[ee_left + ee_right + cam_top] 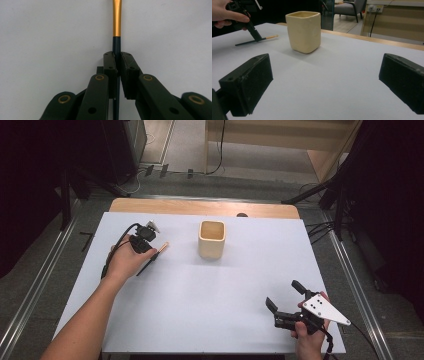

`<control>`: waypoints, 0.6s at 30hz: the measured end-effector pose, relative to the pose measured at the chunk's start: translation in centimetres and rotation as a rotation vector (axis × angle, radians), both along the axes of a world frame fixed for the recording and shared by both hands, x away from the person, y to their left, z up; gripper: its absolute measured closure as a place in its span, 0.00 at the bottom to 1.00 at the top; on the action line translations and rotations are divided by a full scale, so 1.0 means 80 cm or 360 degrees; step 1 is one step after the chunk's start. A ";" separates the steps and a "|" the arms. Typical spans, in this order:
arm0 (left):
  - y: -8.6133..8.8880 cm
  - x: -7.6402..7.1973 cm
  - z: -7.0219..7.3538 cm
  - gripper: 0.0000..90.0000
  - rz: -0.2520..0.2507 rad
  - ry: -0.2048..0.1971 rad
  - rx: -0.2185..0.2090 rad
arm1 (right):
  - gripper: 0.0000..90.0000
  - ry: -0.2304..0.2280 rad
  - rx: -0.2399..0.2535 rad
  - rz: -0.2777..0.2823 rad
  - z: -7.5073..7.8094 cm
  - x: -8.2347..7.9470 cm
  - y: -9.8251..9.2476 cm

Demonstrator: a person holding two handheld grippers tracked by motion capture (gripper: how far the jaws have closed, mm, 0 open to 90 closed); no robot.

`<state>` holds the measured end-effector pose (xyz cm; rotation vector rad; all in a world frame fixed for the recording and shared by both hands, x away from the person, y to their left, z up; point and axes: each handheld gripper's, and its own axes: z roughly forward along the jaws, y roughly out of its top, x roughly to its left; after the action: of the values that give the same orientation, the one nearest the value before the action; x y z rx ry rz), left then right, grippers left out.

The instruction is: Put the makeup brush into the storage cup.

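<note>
The left gripper (117, 65) has its fingers clamped on a thin black-and-gold stick (116, 22) lying on the tabletop (200, 285) (its tip cut off); the right gripper (285, 296) rests with fingers apart.

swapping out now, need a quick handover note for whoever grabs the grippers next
Left gripper: shut on the pen, a thin dark stick with a gold end, which lies on the white table left of the cup.
Right gripper: open, holding nothing, near the table's front right corner.
Cup: cream, square, upright, mid-table toward the far side; its inside can't be seen.
Done: pen gripped.
Left: probably lift the pen and put it into the cup.
</note>
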<state>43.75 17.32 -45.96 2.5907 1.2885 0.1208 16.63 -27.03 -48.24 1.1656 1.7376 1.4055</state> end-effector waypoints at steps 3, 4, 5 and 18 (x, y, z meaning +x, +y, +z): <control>0.004 0.000 0.006 0.94 0.0023 -0.0040 -0.0044 | 0.00 0.0003 0.0002 -0.0001 0.000 0.000 0.000; 0.006 0.000 0.009 0.94 0.0030 -0.0055 -0.0059 | 0.00 0.0002 0.0001 0.0000 0.000 0.000 0.000; 0.007 -0.001 0.012 0.94 0.0040 -0.0063 -0.0082 | 0.00 0.0001 -0.0002 0.0000 0.000 0.000 0.000; 0.022 -0.009 0.046 0.94 0.0105 -0.0254 -0.0346 | 0.00 -0.0001 -0.0006 0.0009 -0.001 0.002 0.004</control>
<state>43.05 19.11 -42.27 2.3080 1.2552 0.1848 16.79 -26.74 -48.29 1.1590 1.7441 1.4051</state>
